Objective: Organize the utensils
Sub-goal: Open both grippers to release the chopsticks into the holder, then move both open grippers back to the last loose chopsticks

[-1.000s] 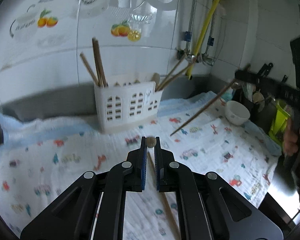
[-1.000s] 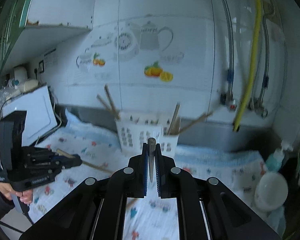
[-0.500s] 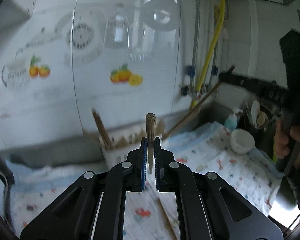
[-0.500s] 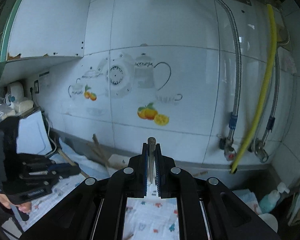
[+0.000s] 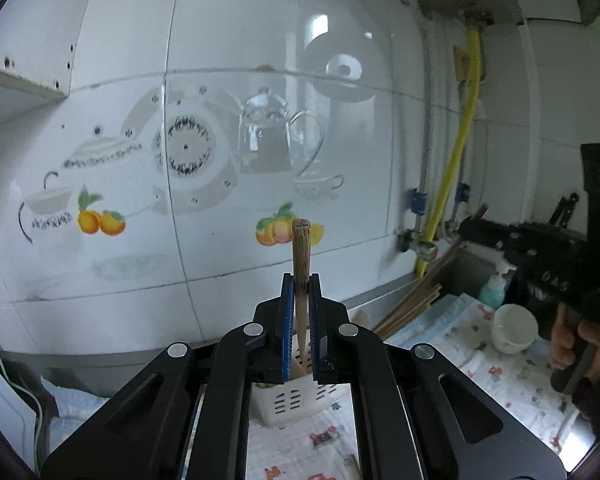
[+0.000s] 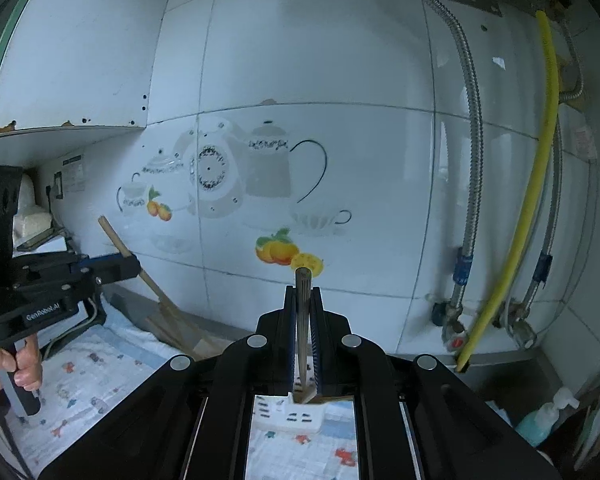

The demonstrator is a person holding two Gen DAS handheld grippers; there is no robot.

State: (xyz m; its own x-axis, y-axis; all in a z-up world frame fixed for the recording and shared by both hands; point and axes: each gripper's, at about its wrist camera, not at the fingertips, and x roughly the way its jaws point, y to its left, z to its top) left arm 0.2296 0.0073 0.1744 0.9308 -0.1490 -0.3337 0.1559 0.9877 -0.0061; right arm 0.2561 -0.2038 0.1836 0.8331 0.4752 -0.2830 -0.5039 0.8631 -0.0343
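Note:
My left gripper (image 5: 301,280) is shut on a wooden chopstick (image 5: 301,256) that stands upright above the white slotted utensil holder (image 5: 300,400). My right gripper (image 6: 302,294) is shut on another wooden chopstick (image 6: 302,300), also upright over the holder (image 6: 296,414). Each gripper shows in the other's view: the right one (image 5: 480,230) at the right, the left one (image 6: 134,266) at the left, each with its chopstick slanting down toward the holder. Several chopsticks (image 5: 408,312) lean out of the holder.
A tiled wall with teapot decals (image 5: 260,140) is close ahead. A yellow hose (image 6: 528,208) and metal pipes (image 6: 470,160) run down at the right. A white bowl (image 5: 514,328) and a soap bottle (image 6: 544,420) stand at the right on the patterned cloth (image 5: 500,376).
Both grippers have risen from near the cloth and tilted up toward the wall, turning their chopsticks upright over the holder. The views now sit closer to the holder and wall.

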